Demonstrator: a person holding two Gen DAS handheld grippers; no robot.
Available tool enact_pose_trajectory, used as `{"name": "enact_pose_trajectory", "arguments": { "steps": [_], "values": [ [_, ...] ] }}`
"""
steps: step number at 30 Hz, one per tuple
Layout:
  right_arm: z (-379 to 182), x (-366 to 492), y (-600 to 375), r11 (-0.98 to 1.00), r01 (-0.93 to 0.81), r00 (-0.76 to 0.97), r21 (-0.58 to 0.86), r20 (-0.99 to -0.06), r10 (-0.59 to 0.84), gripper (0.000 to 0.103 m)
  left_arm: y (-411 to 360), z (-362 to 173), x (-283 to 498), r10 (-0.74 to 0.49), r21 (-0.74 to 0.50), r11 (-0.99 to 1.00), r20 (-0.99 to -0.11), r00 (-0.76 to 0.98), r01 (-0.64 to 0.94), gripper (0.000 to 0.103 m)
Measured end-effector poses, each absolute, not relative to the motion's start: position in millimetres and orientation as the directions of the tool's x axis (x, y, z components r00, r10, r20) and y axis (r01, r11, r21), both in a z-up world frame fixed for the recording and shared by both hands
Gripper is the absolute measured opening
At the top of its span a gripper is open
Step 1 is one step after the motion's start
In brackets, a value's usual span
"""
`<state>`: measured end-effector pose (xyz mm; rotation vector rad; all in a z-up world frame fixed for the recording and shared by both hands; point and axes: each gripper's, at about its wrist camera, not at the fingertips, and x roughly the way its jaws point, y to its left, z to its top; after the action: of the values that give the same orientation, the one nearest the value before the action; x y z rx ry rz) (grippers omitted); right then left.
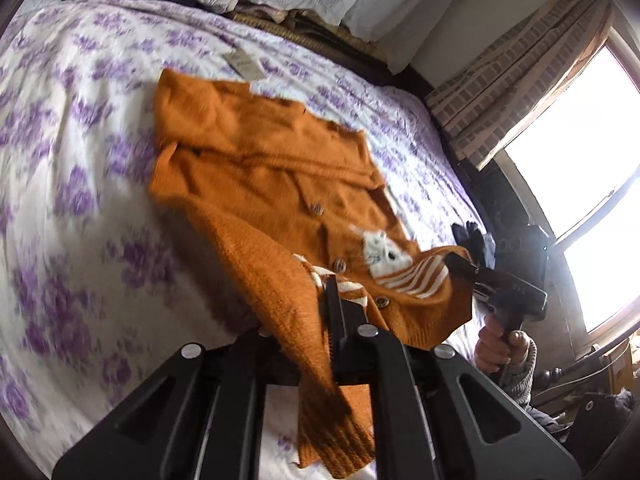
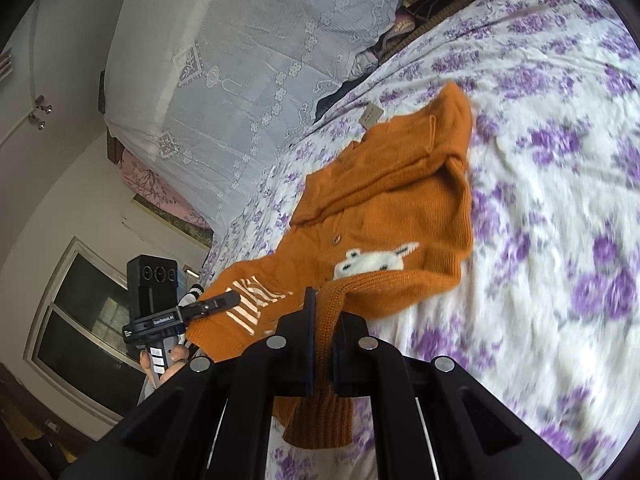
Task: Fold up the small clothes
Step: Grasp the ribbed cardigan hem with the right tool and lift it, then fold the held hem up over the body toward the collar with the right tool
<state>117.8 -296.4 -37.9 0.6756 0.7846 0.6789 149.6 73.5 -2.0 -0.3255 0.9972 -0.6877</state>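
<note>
Orange knit, one cardigan (image 1: 260, 168), lies partly on the bed (image 1: 72, 152), its far part flat on the purple-flowered cover, its near hem lifted off it. Three brown buttons counted along the front; one white animal patch (image 1: 380, 252) beside them; white stripes near the hem.

Two grippers, both clamped on the cardigan. Left gripper (image 1: 334, 292): fingers pressed together on the ribbed hem at one corner, cloth hanging below them. Right gripper (image 2: 320, 300): fingers likewise closed on the hem at the other corner, knit draped down between the arms. Each gripper shows in the other's view, a hand (image 1: 496, 344) around its handle.

One paper tag (image 2: 370, 114) lies on the bed at the cardigan's far end. One window (image 1: 580, 160) beyond the bed.
</note>
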Motion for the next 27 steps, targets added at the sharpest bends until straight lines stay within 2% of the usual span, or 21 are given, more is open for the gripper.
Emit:
{"name": "enact_pose_trajectory", "arguments": {
  "steps": [12, 27],
  "values": [
    [-17.2, 165.4, -307.5, 0.621, -0.283, 0.568, 0.731, -0.394, 0.723, 0.007, 56.9, 11.8, 191.4, -0.631, -0.512, 0.775, -0.666, 0.399, 0.370, 0.007],
    [-18.6, 228.0, -321.0, 0.634, -0.219, 0.581, 0.741, -0.423, 0.695, 0.007, 56.0, 20.9, 251.1, -0.615, -0.509, 0.789, -0.666, 0.422, 0.345, 0.007]
  ]
}}
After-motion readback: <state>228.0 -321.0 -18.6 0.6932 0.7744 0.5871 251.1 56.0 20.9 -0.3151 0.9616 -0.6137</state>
